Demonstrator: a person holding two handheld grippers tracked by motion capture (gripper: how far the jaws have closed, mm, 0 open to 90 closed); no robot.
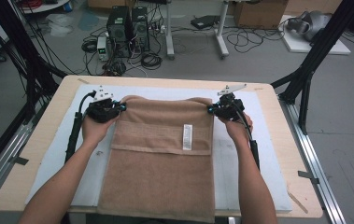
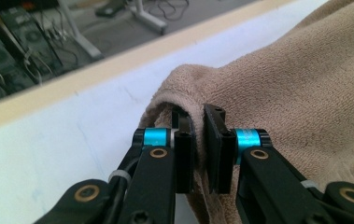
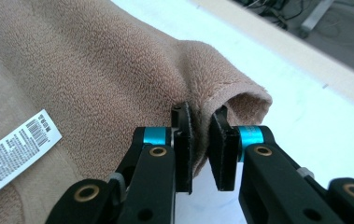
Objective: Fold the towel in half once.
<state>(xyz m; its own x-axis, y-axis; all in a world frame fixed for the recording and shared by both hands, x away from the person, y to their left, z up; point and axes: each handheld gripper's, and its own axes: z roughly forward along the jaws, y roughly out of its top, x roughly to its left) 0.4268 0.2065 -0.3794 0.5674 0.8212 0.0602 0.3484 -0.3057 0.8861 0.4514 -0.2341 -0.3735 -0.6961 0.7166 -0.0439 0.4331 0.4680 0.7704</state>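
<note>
Standing beside the rig: wooden desk (image 1: 39, 140) carries a white mat (image 1: 240, 163), and on the mat lies a tan towel (image 1: 158, 172). Towel runs from the desk's near edge, where it overhangs slightly, up toward the far edge. Its far portion is folded back over itself; the fold's hem crosses the towel about midway. A white care label (image 1: 187, 136) sits on the folded flap, toward the towel's right side; barcode print legible in the right gripper view (image 3: 11, 149).

Left gripper (image 1: 118, 107) is at the towel's far left corner, near the desk's far left. Left gripper view: both black jaws are pinched together on the towel edge, cloth bunched up between the pads (image 2: 214, 140) and raised off the mat.

Right gripper (image 1: 212, 109) is at the towel's far right corner. Right gripper view: jaws clamped on the hem, corner curling up over the pads (image 3: 222, 140).

Person's forearms enter from the near edge, one either side of the towel. Both far corners held lifted; the rest of the towel lies flat.
</note>
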